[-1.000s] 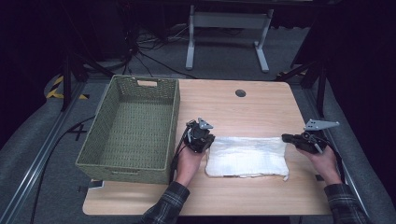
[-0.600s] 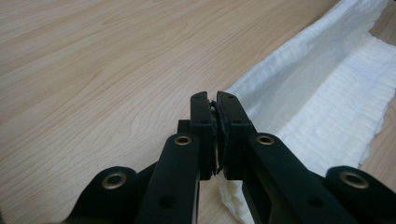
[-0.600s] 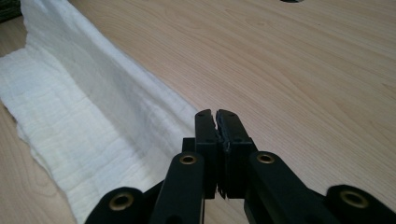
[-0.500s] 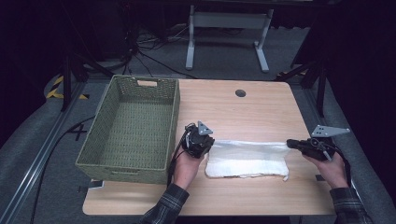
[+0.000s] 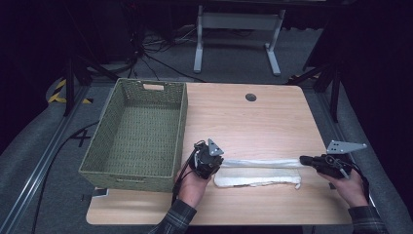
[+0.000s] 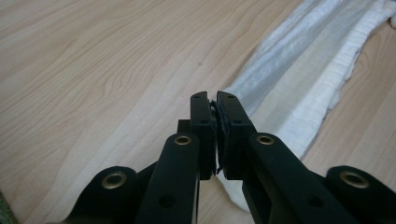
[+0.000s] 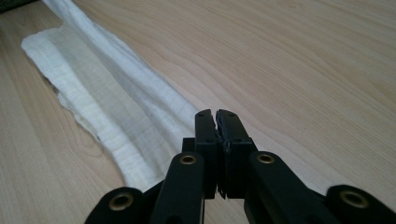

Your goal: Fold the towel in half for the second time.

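A white cloth (image 5: 258,174) lies on the wooden table (image 5: 243,122) near its front edge, folded into a long narrow strip. Its far edge is pulled taut and slightly raised between the two grippers. My left gripper (image 5: 218,164) is shut on the cloth's left end, just right of the basket. In the left gripper view the jaws (image 6: 214,98) pinch the fabric, and the cloth (image 6: 299,74) runs away from them. My right gripper (image 5: 303,160) is shut on the right end at the table's right edge. From its closed jaws (image 7: 216,114) the cloth (image 7: 107,102) stretches off to the upper left.
A woven green basket (image 5: 181,131), empty inside, stands on the table's left part. A round cable hole (image 5: 251,97) sits near the far edge. Bare wood lies between that hole and the cloth. Beyond the table are a dark floor, cables and a desk frame (image 5: 234,29).
My right gripper has moved right toward the table edge, drawing the cloth's far edge out straight. The cloth went from a broad rectangle to a narrow strip. The left gripper shifted slightly nearer.
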Tool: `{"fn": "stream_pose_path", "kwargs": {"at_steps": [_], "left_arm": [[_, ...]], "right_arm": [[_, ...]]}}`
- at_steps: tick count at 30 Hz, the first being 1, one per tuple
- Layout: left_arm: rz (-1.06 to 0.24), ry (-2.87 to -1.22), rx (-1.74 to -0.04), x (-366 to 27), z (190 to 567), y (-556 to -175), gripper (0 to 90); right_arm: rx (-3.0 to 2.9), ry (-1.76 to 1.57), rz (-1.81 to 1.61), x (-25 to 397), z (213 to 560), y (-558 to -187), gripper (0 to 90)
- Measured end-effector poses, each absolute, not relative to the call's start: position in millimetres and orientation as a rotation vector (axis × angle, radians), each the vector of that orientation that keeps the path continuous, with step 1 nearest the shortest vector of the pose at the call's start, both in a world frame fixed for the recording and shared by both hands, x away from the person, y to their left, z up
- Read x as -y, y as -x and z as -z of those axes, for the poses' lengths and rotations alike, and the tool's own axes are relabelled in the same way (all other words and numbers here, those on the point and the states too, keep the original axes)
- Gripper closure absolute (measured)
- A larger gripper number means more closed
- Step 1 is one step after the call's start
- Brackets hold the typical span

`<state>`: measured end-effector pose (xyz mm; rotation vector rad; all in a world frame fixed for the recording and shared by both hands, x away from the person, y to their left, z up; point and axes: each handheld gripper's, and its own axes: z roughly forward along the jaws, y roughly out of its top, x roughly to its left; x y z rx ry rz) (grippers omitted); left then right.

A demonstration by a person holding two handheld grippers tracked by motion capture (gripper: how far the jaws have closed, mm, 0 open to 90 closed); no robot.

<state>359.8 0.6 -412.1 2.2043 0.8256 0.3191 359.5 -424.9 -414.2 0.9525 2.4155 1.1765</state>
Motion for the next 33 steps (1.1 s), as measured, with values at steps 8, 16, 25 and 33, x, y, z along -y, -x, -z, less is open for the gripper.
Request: {"fn": "stream_pose_path", "kwargs": {"at_steps": [8, 16, 25, 33], "left_arm": [[-0.305, -2.237, -0.814, -1, 418, -349, 86.1], [-0.246, -2.261, -0.806, -3, 425, -337, 84.0], [-0.214, -2.227, -0.763, -1, 414, -339, 81.8], [-0.089, -2.381, -0.762, 6, 450, -353, 89.4]], "right_arm": [[-2.456, -0.948, -1.164, 423, 421, -350, 88.0], [-2.497, -0.952, -1.161, 423, 427, -342, 86.1], [-2.461, -0.942, -1.231, 422, 415, -331, 85.4], [-2.605, -0.936, -1.051, 408, 444, -339, 89.8]]}}
